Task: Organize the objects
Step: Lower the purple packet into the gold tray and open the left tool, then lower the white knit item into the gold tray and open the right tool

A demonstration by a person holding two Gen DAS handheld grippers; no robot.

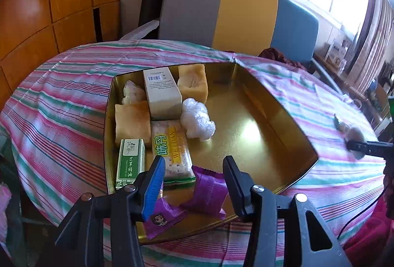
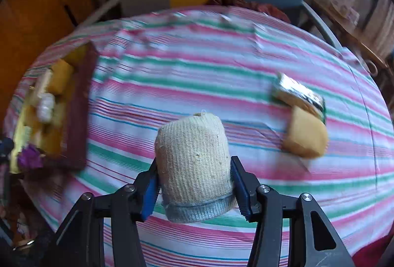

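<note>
A gold tin box [image 1: 258, 119] sits on the striped tablecloth. It holds a white carton [image 1: 161, 92], two yellow sponges [image 1: 133, 121], a green box [image 1: 130, 163], a biscuit pack [image 1: 172, 148], white plastic wads [image 1: 197, 122] and purple snack packets [image 1: 209, 190]. My left gripper [image 1: 194, 173] is open above the purple packets, empty. My right gripper [image 2: 194, 183] is shut on a rolled beige knit glove [image 2: 194, 163], held above the cloth. The tin [image 2: 49, 114] shows blurred at the left of the right wrist view.
A yellow sponge [image 2: 305, 136] and a foil-wrapped packet [image 2: 300, 94] lie on the cloth to the right of the glove. The right gripper's tip [image 1: 364, 145] shows at the right in the left wrist view. A grey, yellow and blue chair [image 1: 234, 13] stands behind the table.
</note>
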